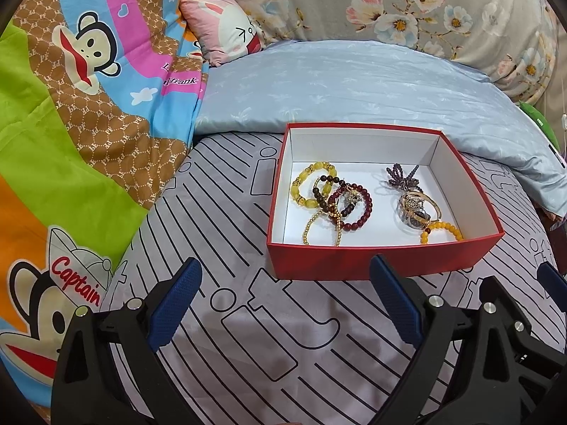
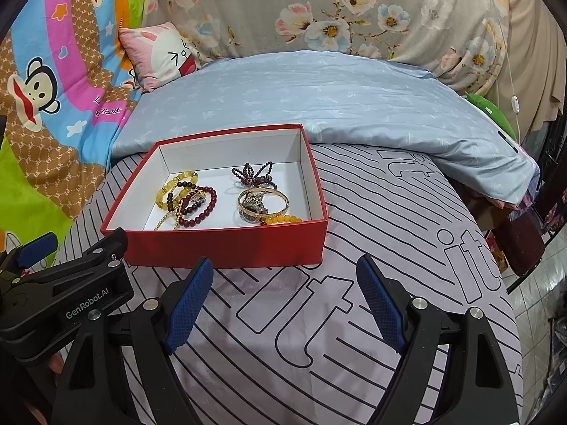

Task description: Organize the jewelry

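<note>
I see both claws spread wide and holding nothing, just short of the red box [image 1: 382, 258] of bracelets [image 1: 331, 200]; only my right wrist view shows the left gripper [image 2: 39, 248] beside my right gripper [image 2: 285, 304] and floor tiles [image 2: 535, 283] beyond.

Bedding around the work area
A grey sheet [image 1: 219, 318] with black line print lies under a pale blue quilt [image 1: 354, 85]; a monkey-print blanket [image 1: 88, 106] sits left, a pink rabbit cushion [image 2: 159, 53] beside a floral cover [image 2: 319, 10] behind
</note>
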A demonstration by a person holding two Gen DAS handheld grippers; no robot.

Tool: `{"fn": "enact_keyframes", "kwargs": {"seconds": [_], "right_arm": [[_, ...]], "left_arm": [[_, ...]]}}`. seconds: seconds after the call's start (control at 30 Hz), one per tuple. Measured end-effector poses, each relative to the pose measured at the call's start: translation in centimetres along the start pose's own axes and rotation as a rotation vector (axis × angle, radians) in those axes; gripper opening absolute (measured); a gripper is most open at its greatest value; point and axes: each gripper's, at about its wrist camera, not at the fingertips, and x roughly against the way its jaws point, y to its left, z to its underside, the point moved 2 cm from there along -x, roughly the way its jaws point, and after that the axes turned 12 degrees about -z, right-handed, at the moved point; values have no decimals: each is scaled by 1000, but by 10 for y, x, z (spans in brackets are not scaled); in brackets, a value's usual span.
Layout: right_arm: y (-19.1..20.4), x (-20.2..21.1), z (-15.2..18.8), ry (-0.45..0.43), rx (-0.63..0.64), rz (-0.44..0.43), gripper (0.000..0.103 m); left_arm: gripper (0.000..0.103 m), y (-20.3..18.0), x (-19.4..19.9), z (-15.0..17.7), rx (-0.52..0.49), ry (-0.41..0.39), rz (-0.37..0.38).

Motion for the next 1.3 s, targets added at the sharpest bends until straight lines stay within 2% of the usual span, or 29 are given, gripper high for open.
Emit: {"fn": "enact_keyframes", "kwargs": {"seconds": [1.3], "right_arm": [[0,1,-3,6,4,7,82]], "left_arm": [[91,1,-8,0,5,27,15]]}}
